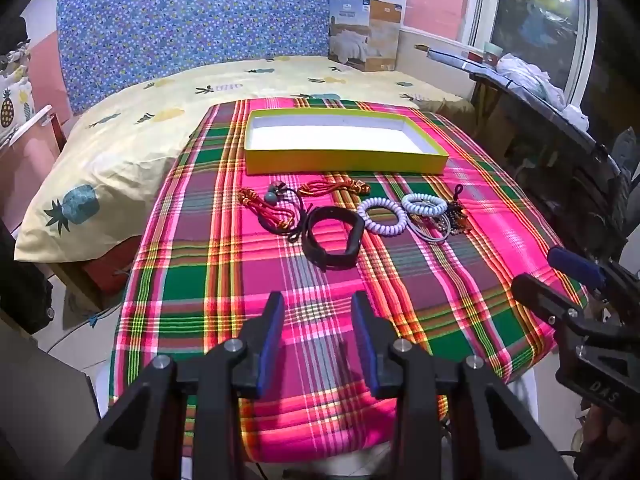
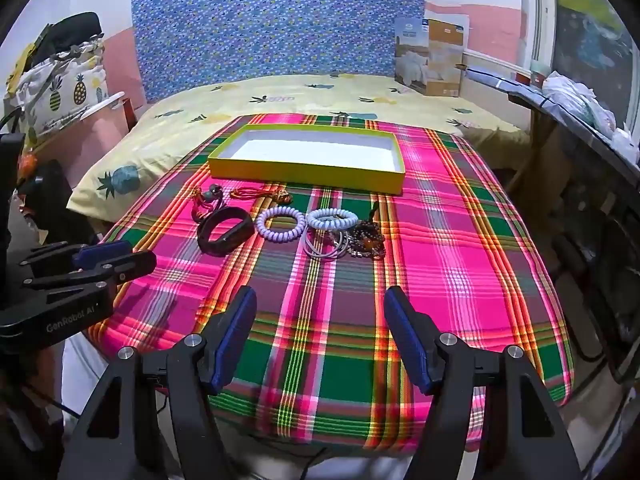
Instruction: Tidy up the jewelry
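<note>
Both my tools are empty & apart: left tool [image 1: 318,308] hangs over the near part of the plaid cloth [image 1: 460,288], right tool [image 2: 320,304] likewise, jaws wider. Neither touches anything.

Jewelry lies in a loose row on the bench, just in front of the yellow box [image 1: 344,160], which is empty w/ a white floor. From my left to right: red cords [image 1: 260,208] w/ a small grey bead, more red cord nearer the box, black band [image 1: 334,240], lilac coil [image 1: 382,216], white coil [image 1: 424,205] lying partly on thin bangles [image 1: 430,234], then a dark bead string [image 1: 454,216] touching those bangles.

Handling, my guess: all light. Band looks semi-stiff & stands on edge, so I'd pinch one wall of the loop near the thick part; prob. easiest first pick for the left tool. Coils are springy & will squash, so grip across the ring's thickness, not the whole hoop. Bangles are thin, hard, likely slippery, & stacked; may slide or come up as a bunch. Cords & beads are limp, will dangle & could snag neighbours. Lift high before crossing the box rim.
</note>
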`<action>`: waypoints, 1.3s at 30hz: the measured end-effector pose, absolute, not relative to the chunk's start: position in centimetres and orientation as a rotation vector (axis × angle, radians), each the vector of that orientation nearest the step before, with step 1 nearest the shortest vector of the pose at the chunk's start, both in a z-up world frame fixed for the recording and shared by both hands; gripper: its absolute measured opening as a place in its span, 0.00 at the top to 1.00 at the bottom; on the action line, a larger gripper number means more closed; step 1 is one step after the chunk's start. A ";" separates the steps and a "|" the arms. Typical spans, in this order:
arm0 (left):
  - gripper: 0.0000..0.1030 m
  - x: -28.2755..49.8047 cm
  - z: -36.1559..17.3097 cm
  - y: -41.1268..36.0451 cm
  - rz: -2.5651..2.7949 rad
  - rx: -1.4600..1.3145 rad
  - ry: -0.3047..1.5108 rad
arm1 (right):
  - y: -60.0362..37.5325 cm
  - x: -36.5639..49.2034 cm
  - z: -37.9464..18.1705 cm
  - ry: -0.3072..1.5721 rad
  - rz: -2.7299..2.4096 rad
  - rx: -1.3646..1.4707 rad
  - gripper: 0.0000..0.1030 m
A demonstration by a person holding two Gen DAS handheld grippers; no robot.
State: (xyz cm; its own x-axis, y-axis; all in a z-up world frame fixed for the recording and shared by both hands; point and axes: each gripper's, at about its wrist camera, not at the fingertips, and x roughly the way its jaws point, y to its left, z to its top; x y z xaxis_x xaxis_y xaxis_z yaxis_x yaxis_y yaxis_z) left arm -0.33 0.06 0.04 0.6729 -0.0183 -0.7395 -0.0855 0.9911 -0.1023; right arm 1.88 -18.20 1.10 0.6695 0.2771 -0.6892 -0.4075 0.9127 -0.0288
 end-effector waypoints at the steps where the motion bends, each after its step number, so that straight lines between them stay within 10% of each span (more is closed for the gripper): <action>1: 0.65 -0.3 0.0 0.1 0.040 -0.131 0.835 | -18.2 1.9 1.3 0.743 0.388 -0.189 0.36; 39: 0.65 0.1 -0.2 -0.2 0.026 -0.123 0.850 | -17.9 2.2 1.3 0.750 0.397 -0.192 0.36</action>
State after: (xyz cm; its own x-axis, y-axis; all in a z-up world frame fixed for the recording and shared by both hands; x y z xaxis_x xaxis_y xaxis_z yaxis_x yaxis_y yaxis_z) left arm 0.10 -0.16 -0.17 0.6600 -0.0268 -0.7508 -0.0718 0.9925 -0.0985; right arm 2.20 -17.90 1.30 0.6620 0.2812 -0.6948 -0.4164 0.9087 -0.0289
